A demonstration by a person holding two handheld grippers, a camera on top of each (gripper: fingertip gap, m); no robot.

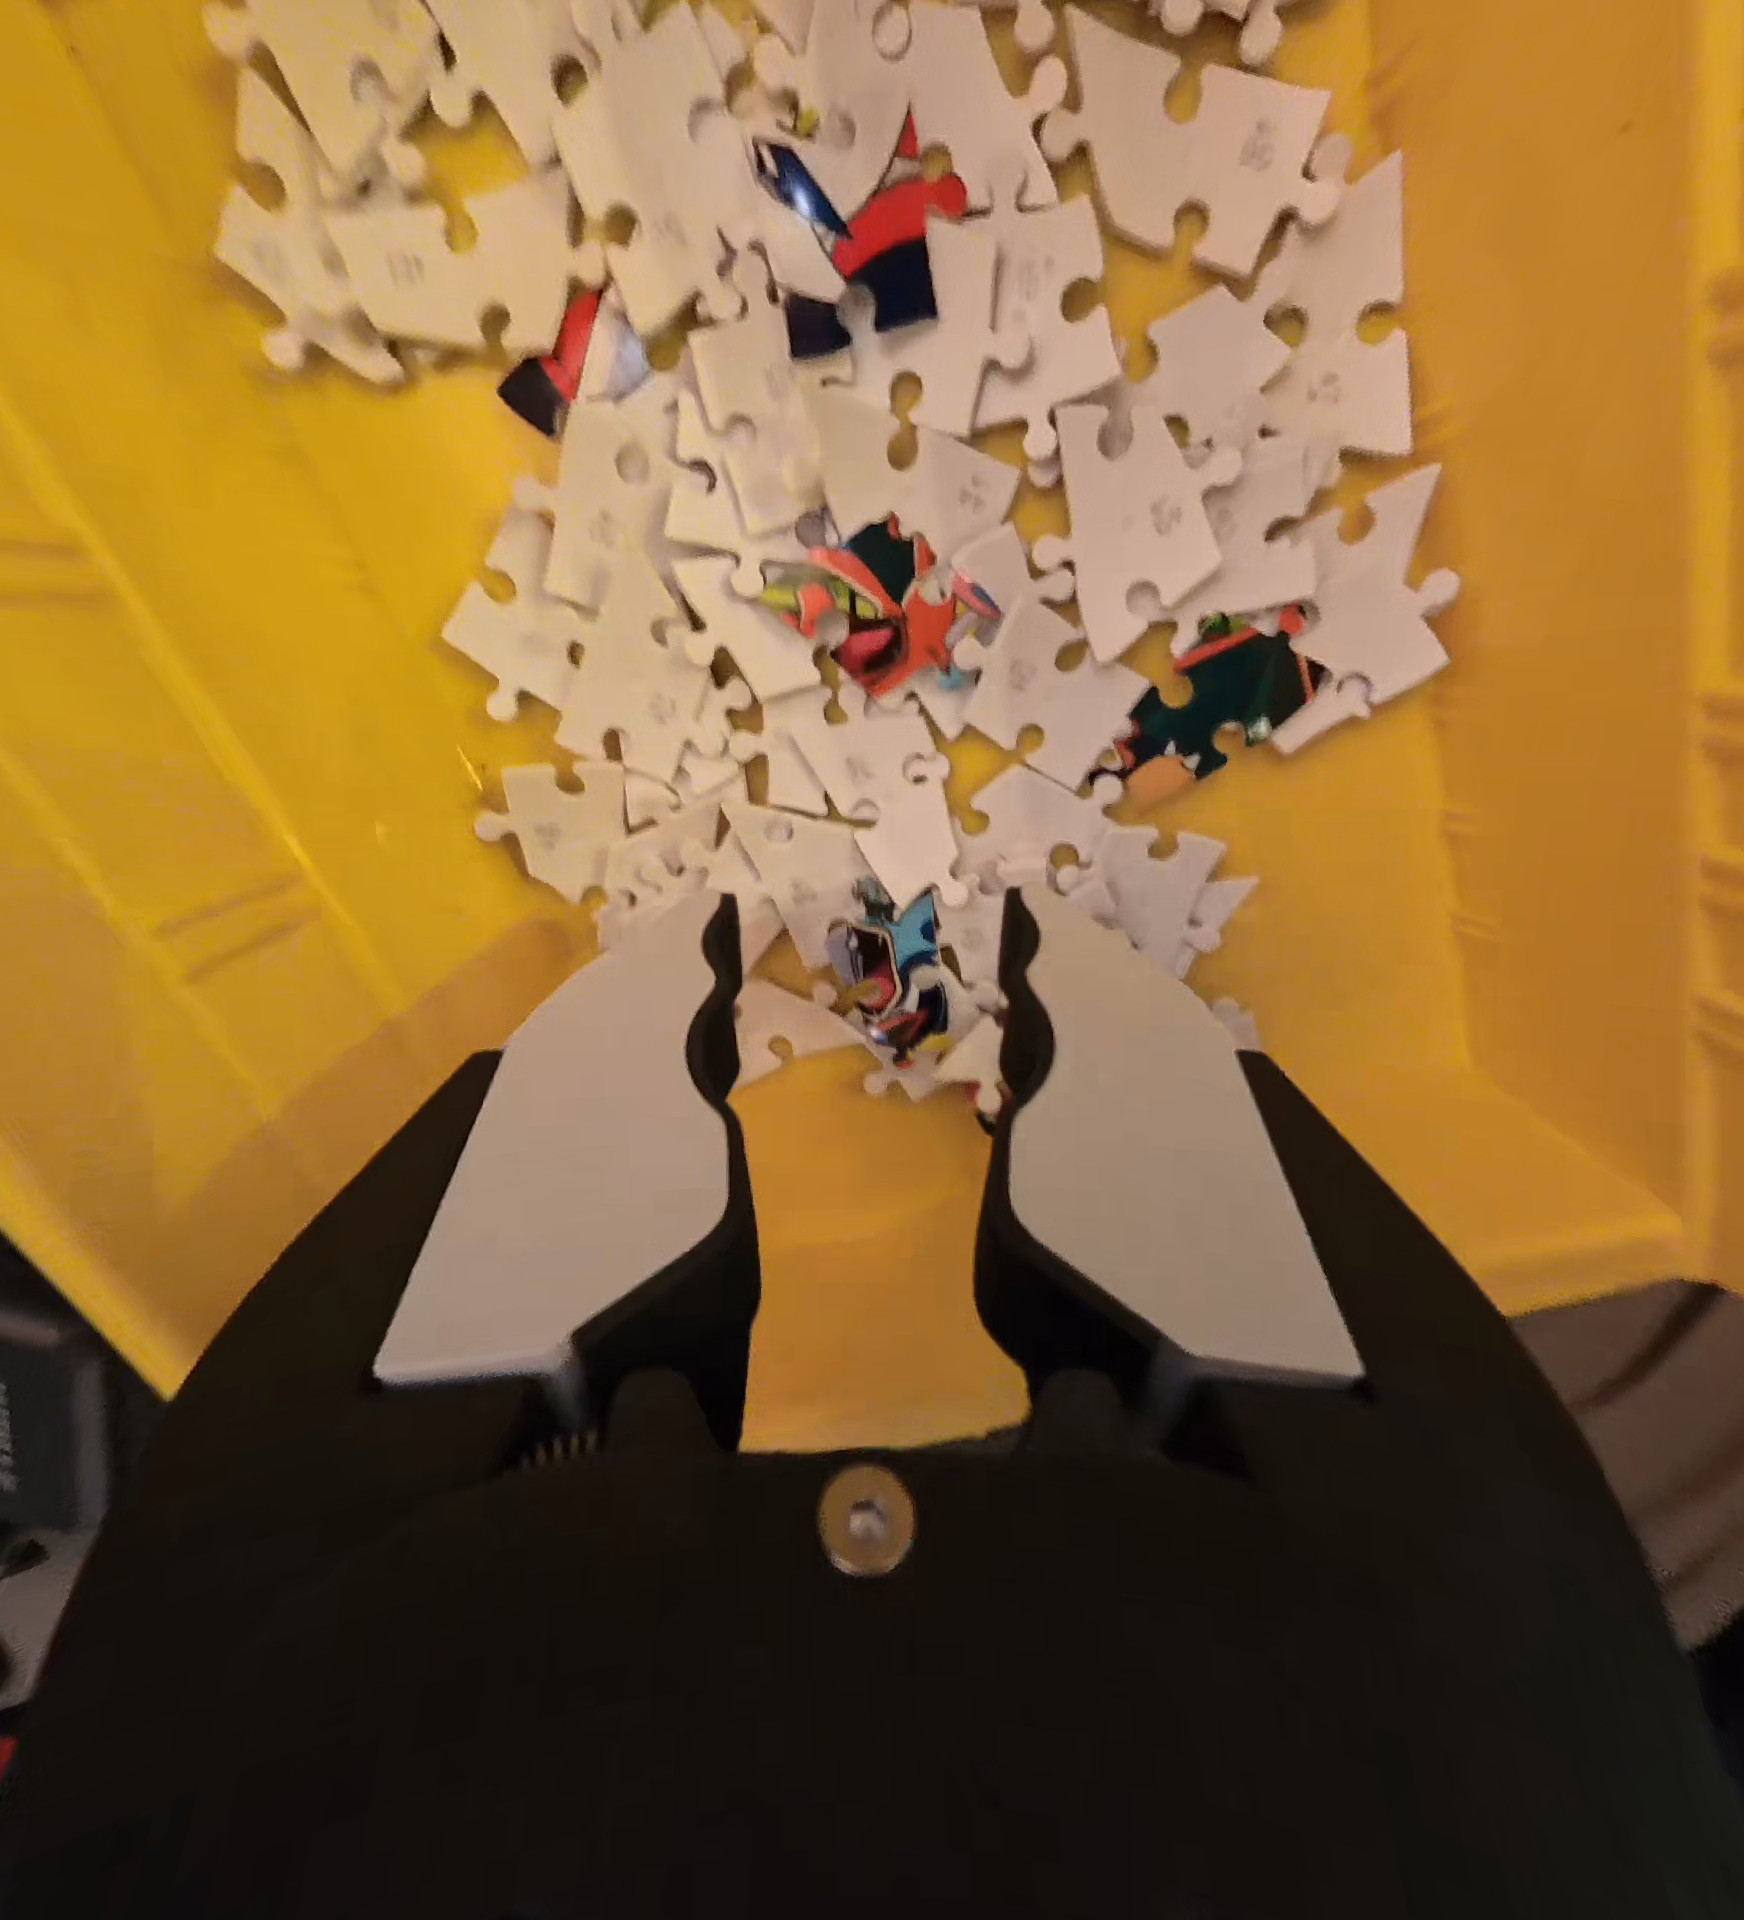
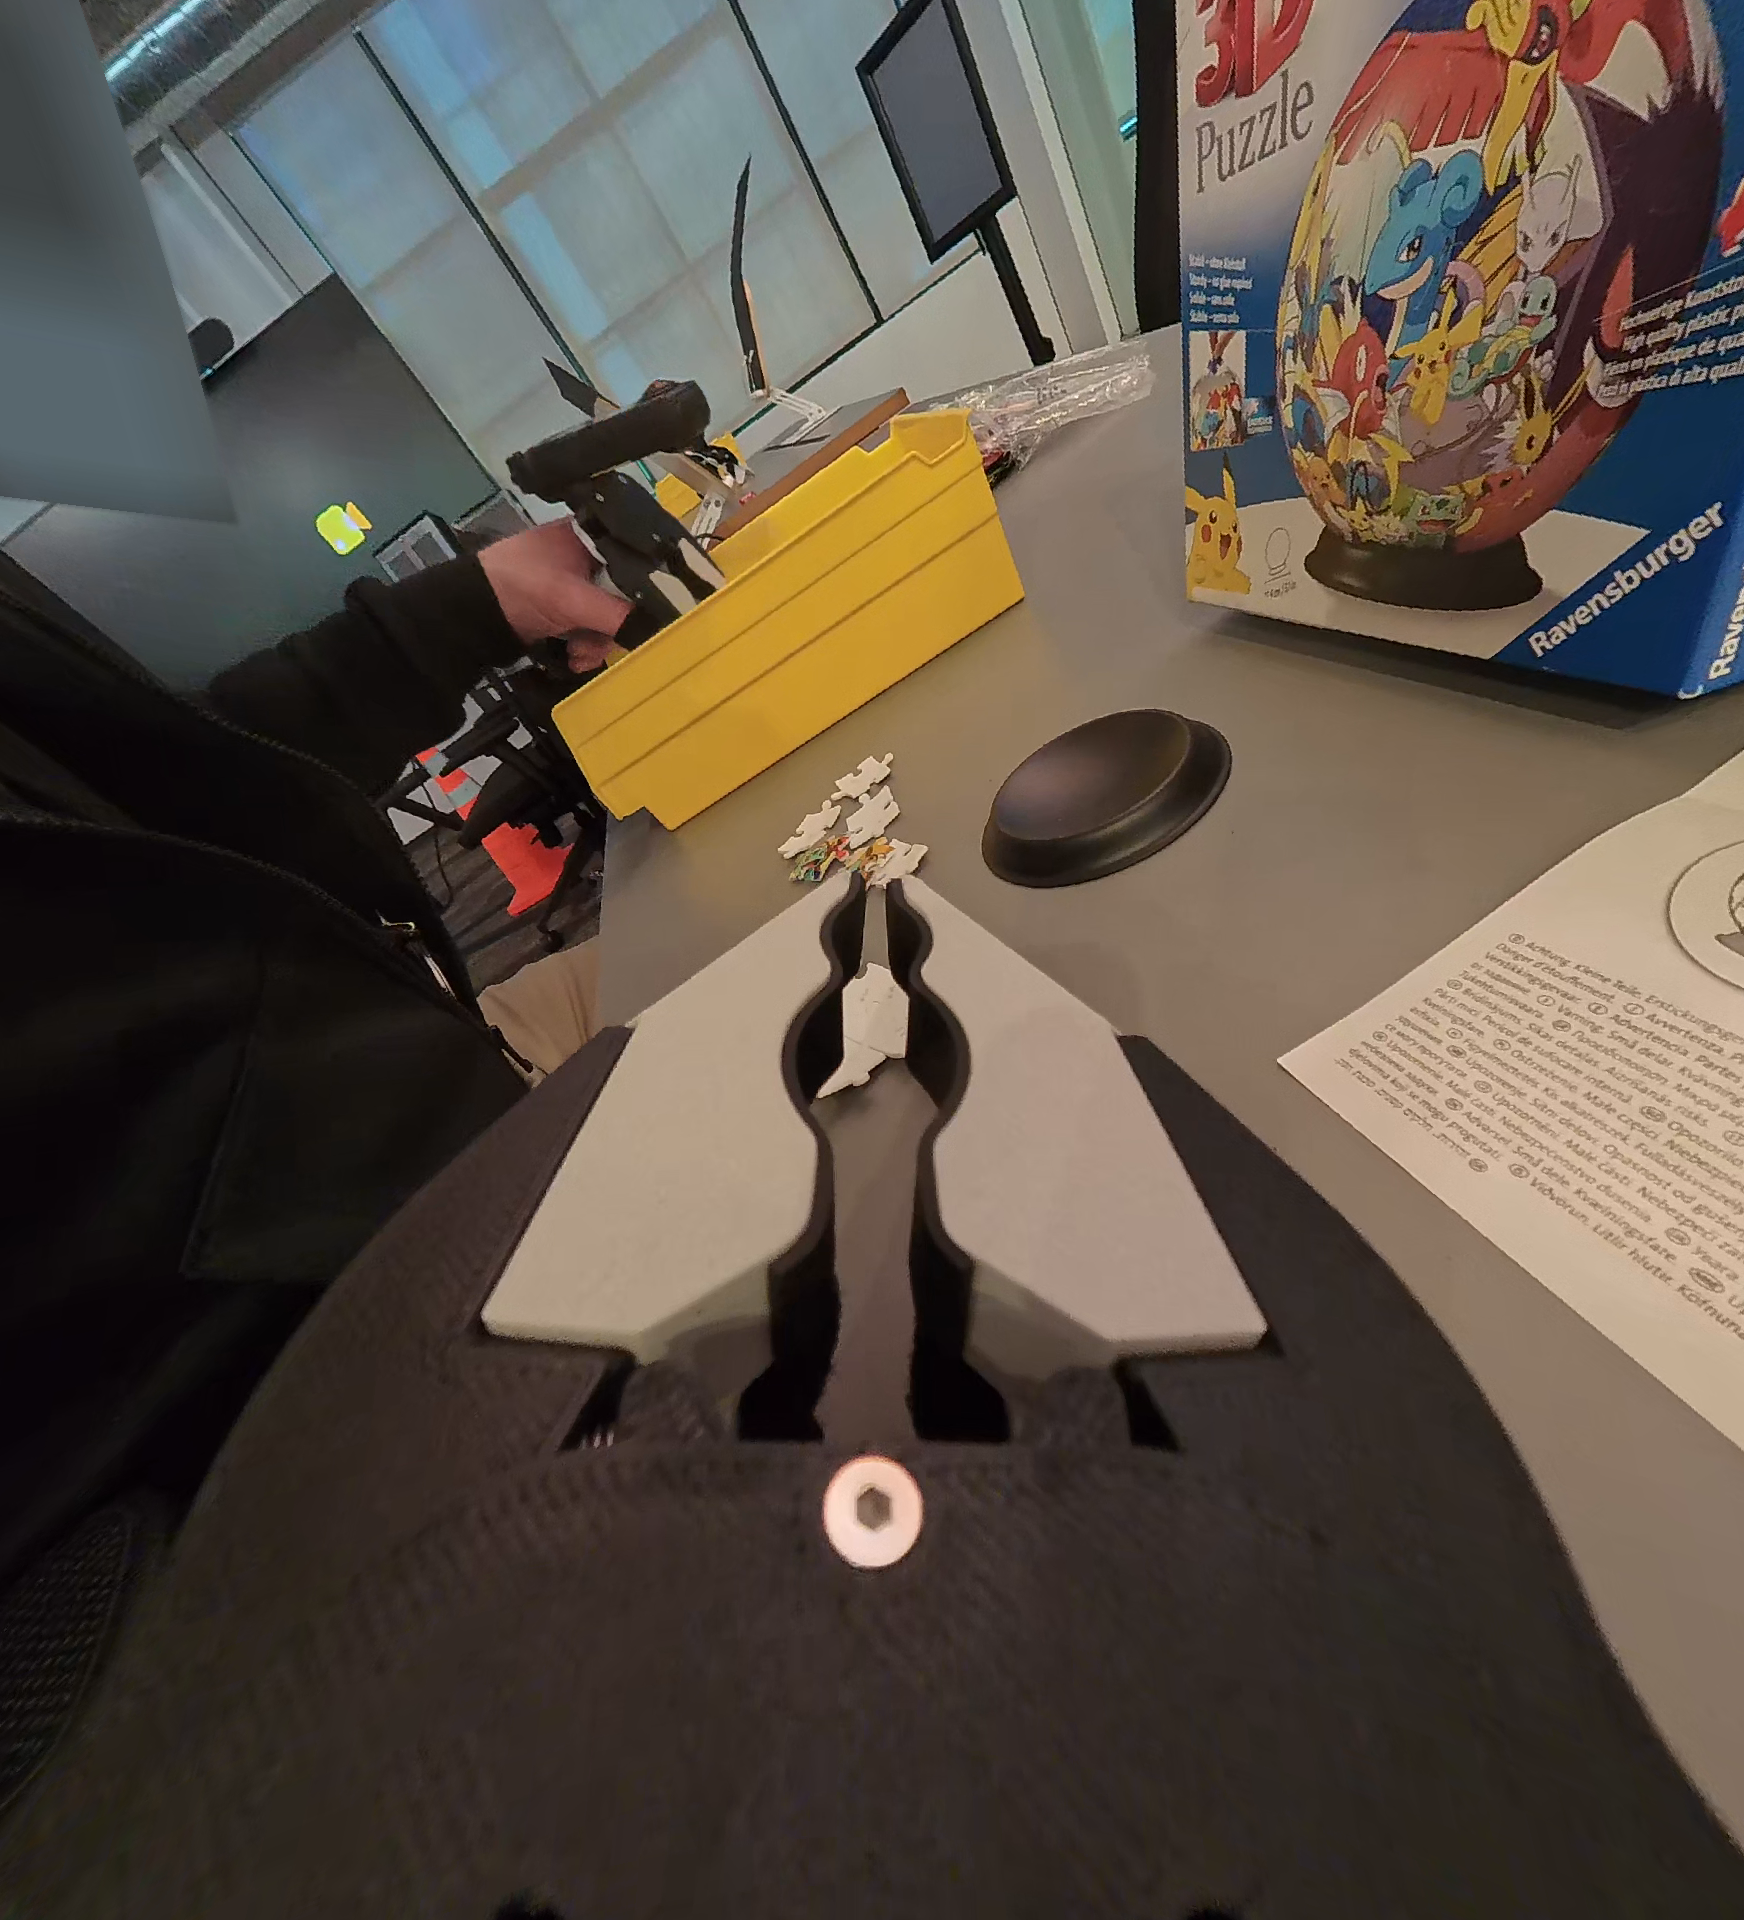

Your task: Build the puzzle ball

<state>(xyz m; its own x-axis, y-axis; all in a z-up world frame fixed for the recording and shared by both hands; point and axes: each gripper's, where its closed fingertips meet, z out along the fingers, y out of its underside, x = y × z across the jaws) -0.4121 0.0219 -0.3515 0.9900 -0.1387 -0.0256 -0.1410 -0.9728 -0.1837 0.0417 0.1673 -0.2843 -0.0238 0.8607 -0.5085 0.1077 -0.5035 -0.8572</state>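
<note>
Puzzle-ball pieces, thin curved plastic tabs with white backs and bright cartoon print, lie mostly heaped in a yellow plastic bin [image 1: 172,623]; the loose pile [image 1: 847,468] shows nearly all white backs, with a few printed faces up. The left gripper [image 1: 868,925], black with pale grey finger plates, hangs over the near edge of the pile with its fingers spread apart and nothing between them; a blue-and-red printed piece [image 1: 894,971] lies just under the gap.

The right gripper [image 2: 873,894] hovers low over a grey tabletop [image 2: 1263,987], fingers drawn nearly together, tips close but not clamped on anything I can make out. A small cluster of joined and loose pieces [image 2: 852,831] lies just ahead of its tips, and another white piece [image 2: 873,1029] shows through the gap on the table below.

Risks, as I judge them: the bin pieces overlap and lie flat, so closing there may pinch two at once or skid one aside. The right tips could nudge and scatter the small cluster.

On the table also sit a black round ball stand [image 2: 1107,795], the printed puzzle box [image 2: 1522,343] and a paper instruction sheet [image 2: 1574,1091]. Beyond are office windows, a dark screen on a stand, and a person's dark sleeve.
</note>
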